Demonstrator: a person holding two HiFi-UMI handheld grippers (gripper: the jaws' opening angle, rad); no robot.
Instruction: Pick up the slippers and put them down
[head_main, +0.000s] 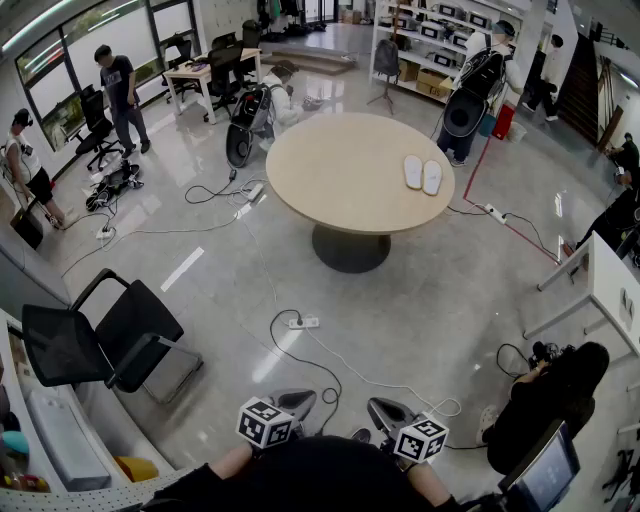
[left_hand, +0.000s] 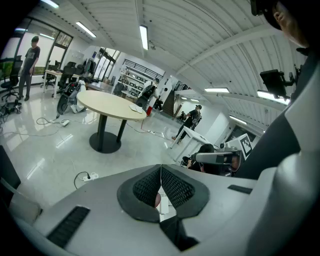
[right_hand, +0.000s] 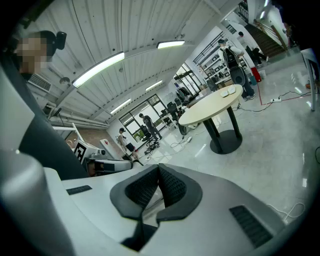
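Note:
A pair of white slippers (head_main: 422, 174) lies side by side on the right part of the round beige table (head_main: 330, 180), far ahead of me. The slippers (left_hand: 135, 107) show small on the table in the left gripper view, and the slippers (right_hand: 227, 91) likewise in the right gripper view. My left gripper (head_main: 296, 400) and right gripper (head_main: 381, 409) are held close to my body at the bottom of the head view, far from the table. Both are shut with nothing between the pads: left gripper (left_hand: 160, 175), right gripper (right_hand: 158, 173).
A black office chair (head_main: 105, 340) stands on the floor at my left. Cables and a power strip (head_main: 303, 322) run across the floor between me and the table. A person (head_main: 548, 400) crouches at my right. Other people, desks and shelves stand around the room.

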